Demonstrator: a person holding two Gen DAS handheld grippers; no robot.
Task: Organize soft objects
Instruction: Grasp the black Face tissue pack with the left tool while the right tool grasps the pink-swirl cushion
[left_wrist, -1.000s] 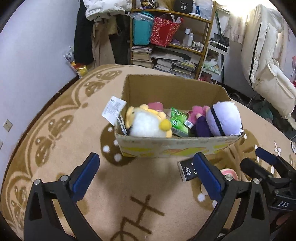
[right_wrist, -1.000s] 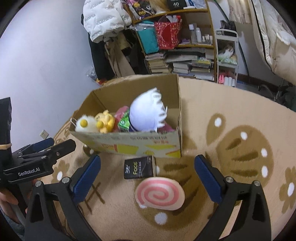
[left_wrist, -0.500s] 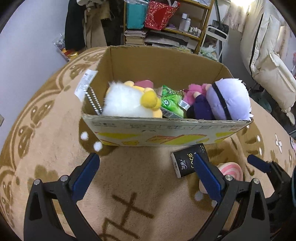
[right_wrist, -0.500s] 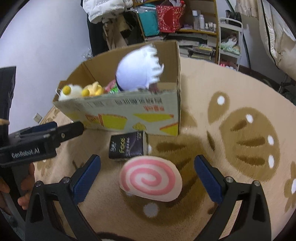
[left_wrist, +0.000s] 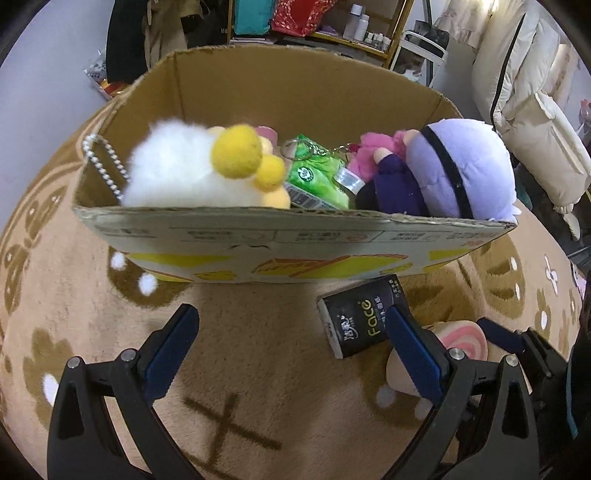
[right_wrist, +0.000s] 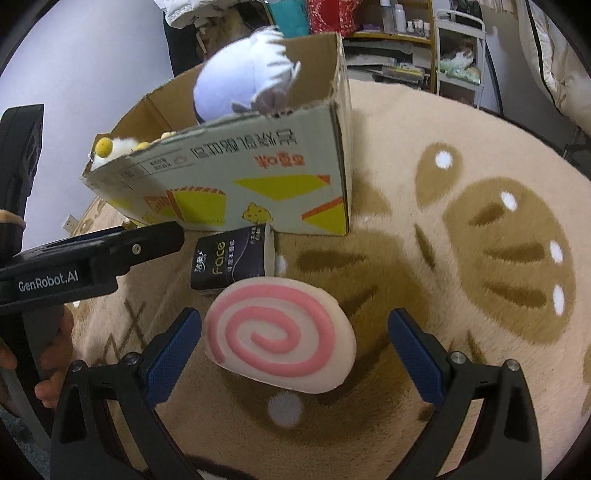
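A cardboard box (left_wrist: 288, 243) stands on the rug and holds a white and yellow plush (left_wrist: 192, 173), a green packet (left_wrist: 314, 181), a pink plush and a purple-haired doll (left_wrist: 461, 166). A black tissue pack (left_wrist: 362, 317) lies in front of the box, also in the right wrist view (right_wrist: 229, 258). A pink swirl cushion (right_wrist: 277, 336) lies beside it, partly hidden in the left wrist view (left_wrist: 461, 336). My left gripper (left_wrist: 291, 347) is open, low before the box. My right gripper (right_wrist: 291, 339) is open with the cushion between its fingers, apart from them.
A tan patterned rug (right_wrist: 480, 229) covers the floor. Cluttered shelves (left_wrist: 332, 22) and hanging coats stand behind the box. A white padded coat (left_wrist: 532, 92) hangs at the right. The left gripper's arm (right_wrist: 85, 266) crosses the right view's left side.
Both grippers have moved forward and lower toward the box. The swirl cushion now lies between the right gripper's open fingers. Nothing has been taken hold of.
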